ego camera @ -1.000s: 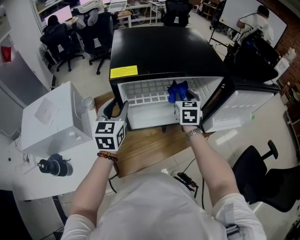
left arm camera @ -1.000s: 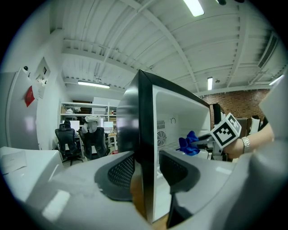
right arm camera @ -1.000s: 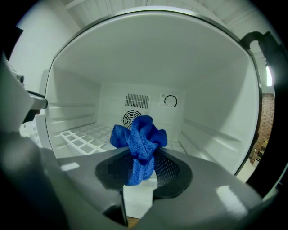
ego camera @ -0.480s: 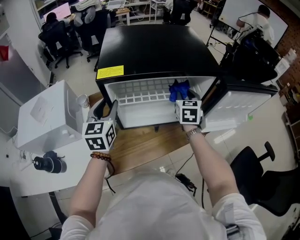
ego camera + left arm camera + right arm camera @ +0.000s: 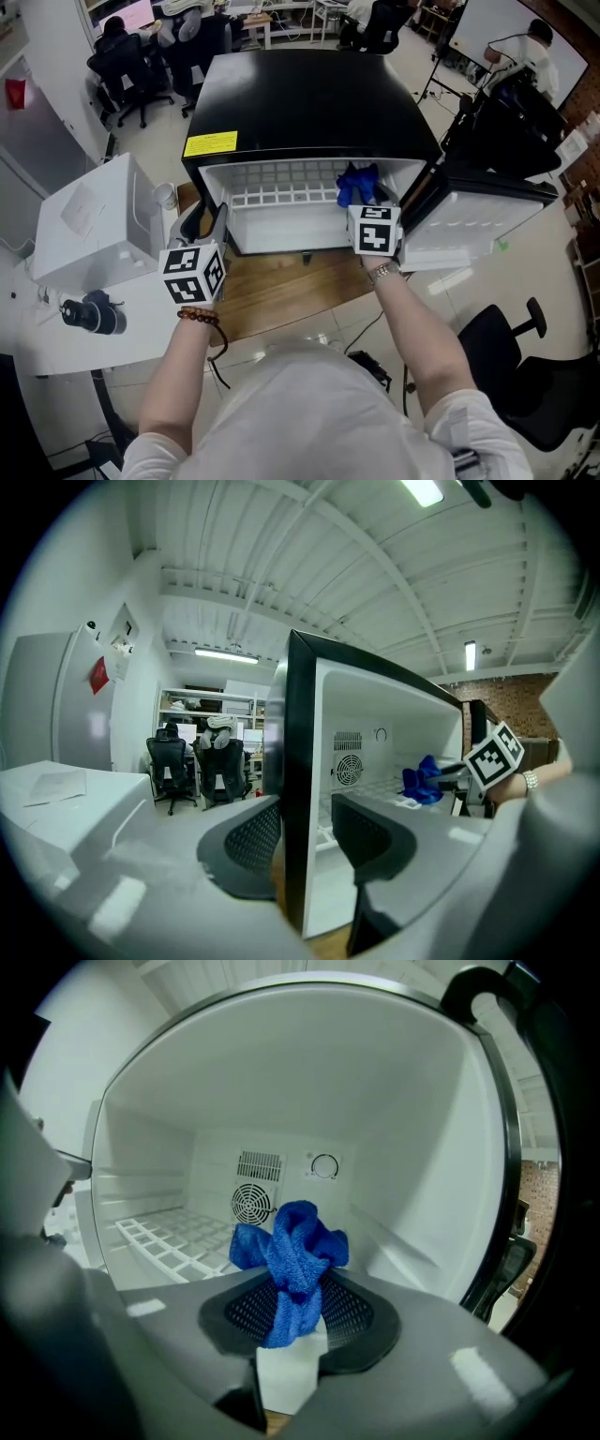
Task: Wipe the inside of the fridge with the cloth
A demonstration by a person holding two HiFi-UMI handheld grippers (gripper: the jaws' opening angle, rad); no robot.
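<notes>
The black mini fridge stands open, its white inside facing me. Well inside, near the right wall, my right gripper is shut on a bunched blue cloth. In the right gripper view the cloth sticks up from between the pads of that gripper, in front of the back wall's fan vent. My left gripper straddles the front edge of the fridge's left wall, one pad on each side, shut on it. The left gripper view also shows the cloth.
The fridge door hangs open at the right. A white wire shelf spans the inside. The fridge sits on a wooden board. A white box stands at the left, an office chair at the lower right.
The right gripper has carried the cloth to the right inside the fridge, closer to the right wall. The left gripper stays on the left wall's edge.
</notes>
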